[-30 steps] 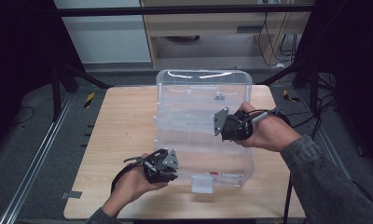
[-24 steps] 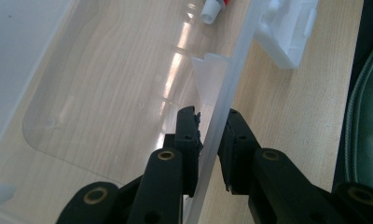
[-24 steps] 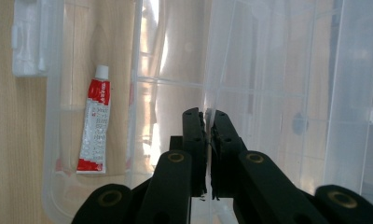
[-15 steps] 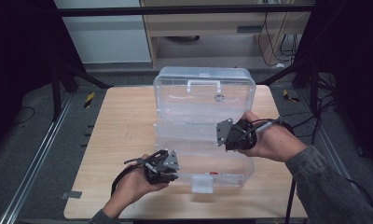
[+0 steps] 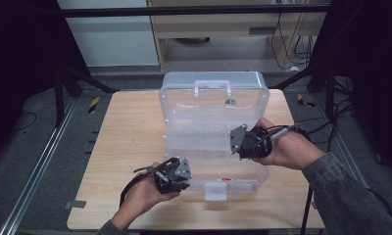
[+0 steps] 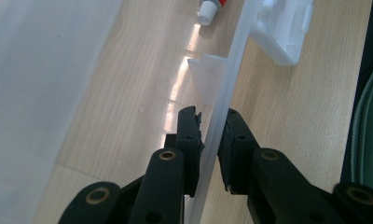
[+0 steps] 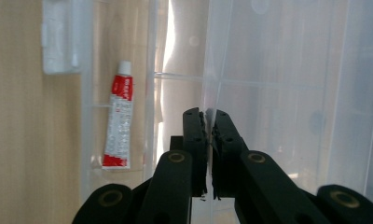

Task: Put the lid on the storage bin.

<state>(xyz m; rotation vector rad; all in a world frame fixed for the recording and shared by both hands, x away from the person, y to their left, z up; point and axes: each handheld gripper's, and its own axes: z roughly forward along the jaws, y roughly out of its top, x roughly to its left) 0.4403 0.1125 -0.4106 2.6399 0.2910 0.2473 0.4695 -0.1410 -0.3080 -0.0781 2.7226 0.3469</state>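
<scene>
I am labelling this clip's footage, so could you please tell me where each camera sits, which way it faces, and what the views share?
High view: above the person's side, facing forward and down on the clear case; both forearms, left gripper and right gripper show.
Left gripper view: rides that gripper, looking along its jaws clamped on the case's front wall.
Right gripper view: rides that gripper, looking along its jaws closed on a thin divider.
Shared: the red-and-white tube and the latch.

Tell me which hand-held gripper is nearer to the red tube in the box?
Left. The left hand-held gripper grips the box wall just beside the tube; the right hand-held gripper holds the lid farther back.
</scene>
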